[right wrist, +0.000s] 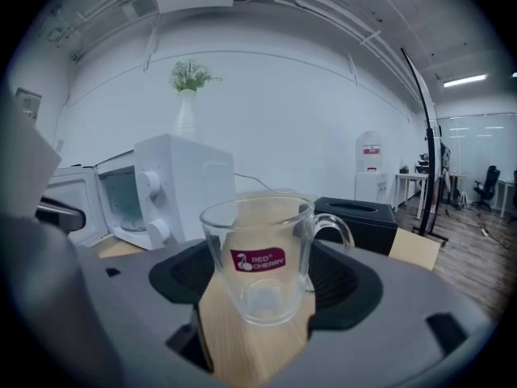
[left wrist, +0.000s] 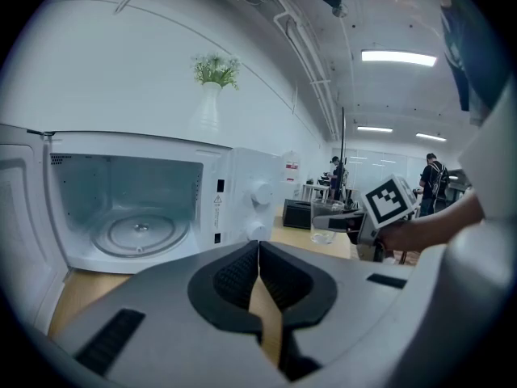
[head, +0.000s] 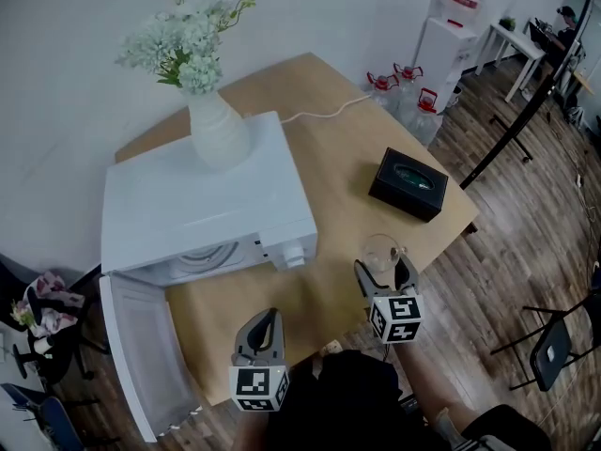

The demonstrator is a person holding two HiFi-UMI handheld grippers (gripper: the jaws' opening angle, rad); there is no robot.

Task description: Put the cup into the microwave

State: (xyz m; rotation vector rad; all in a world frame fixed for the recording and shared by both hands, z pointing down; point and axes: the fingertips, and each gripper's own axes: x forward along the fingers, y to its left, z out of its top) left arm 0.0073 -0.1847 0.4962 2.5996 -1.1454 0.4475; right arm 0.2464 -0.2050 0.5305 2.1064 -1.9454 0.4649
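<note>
A clear glass cup (right wrist: 258,257) with a red logo and a handle stands upright between the jaws of my right gripper (right wrist: 262,277), which is shut on it. In the head view the cup (head: 380,250) and right gripper (head: 385,275) are over the table's front right part, right of the white microwave (head: 207,214). The microwave door (head: 141,355) hangs wide open to the left, showing the cavity and glass turntable (left wrist: 137,233). My left gripper (left wrist: 258,253) is shut and holds nothing. It sits at the table's front edge (head: 263,332), facing the cavity.
A white vase of flowers (head: 218,130) stands on top of the microwave. A black box (head: 408,184) lies on the wooden table (head: 329,158) behind the cup. A white cord (head: 324,111) runs off the back. Water bottles (head: 404,87) and a chair (head: 554,346) stand on the floor at the right.
</note>
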